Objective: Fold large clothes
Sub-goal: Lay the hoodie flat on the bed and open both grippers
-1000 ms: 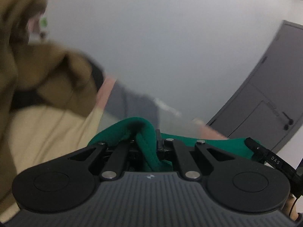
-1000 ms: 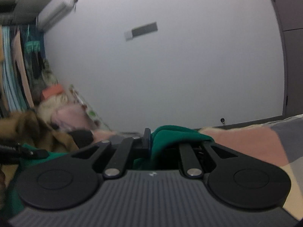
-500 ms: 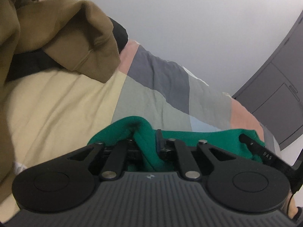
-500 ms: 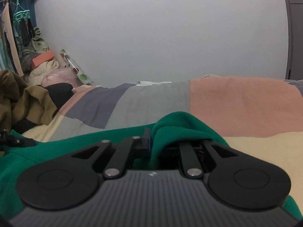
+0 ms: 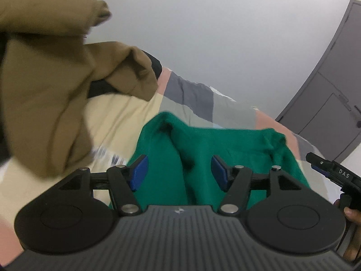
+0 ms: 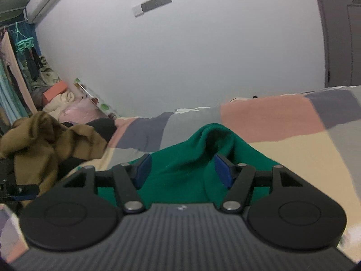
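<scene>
- Left gripper (image 5: 178,171): jaws opening, about half wide, a ridge of the green garment (image 5: 225,144) between them, pads clear.
- Right gripper (image 6: 181,169): jaws opening likewise, over another green ridge.
- Garment lies on the bed (image 6: 293,135).

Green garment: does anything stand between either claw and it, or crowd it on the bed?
Nothing visible does. The green garment lies bunched between the opening jaws of the left claw and the right claw, pads clear. The brown garment lies heaped beside it on the patchwork bedspread.
</scene>
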{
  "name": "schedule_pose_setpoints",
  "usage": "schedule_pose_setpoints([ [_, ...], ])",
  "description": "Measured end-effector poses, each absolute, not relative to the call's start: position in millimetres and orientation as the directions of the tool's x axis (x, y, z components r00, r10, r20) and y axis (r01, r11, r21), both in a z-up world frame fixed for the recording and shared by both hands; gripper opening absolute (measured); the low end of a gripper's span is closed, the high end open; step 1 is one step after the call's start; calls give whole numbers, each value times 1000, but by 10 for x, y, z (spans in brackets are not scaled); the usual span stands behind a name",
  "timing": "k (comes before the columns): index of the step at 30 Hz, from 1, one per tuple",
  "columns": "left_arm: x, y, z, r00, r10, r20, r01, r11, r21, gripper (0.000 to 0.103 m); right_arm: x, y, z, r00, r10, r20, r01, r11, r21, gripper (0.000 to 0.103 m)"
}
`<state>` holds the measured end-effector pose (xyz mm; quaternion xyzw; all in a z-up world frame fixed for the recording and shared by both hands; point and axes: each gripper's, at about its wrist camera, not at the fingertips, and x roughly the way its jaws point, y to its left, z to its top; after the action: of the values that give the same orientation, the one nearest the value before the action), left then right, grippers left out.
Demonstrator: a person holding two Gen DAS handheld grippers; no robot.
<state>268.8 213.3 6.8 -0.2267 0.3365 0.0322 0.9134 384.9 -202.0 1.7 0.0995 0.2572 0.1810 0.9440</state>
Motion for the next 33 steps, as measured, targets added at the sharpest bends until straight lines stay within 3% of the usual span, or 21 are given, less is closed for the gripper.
schedule_pose_setpoints([
  [6,1689,1880,189,764,-85,-640,-229,891,-392,67,2851,-2233,233,799,406,-443,-297,908,296,64],
  [14,745,1578,67,747,-52,-663,-266,890,-370,67,1710,-2388,174,748,397,-532,-305,917,256,64],
  [17,583,1516,-66,737,-42,-675,-279,890,-360,67,1424,-2403,87,722,398,-566,-319,917,237,64],
  [20,500,1470,-198,715,-23,-698,-298,894,-335,67,1221,-2413,-39,705,390,-592,-316,921,230,82],
  [27,564,1408,-512,675,-3,-738,-274,927,-255,67,1085,-2225,-473,611,388,-690,-365,912,189,82],
  [33,623,1224,-647,652,81,-754,-252,961,-114,66,1102,-2113,-659,651,247,-718,-331,943,24,80],
])
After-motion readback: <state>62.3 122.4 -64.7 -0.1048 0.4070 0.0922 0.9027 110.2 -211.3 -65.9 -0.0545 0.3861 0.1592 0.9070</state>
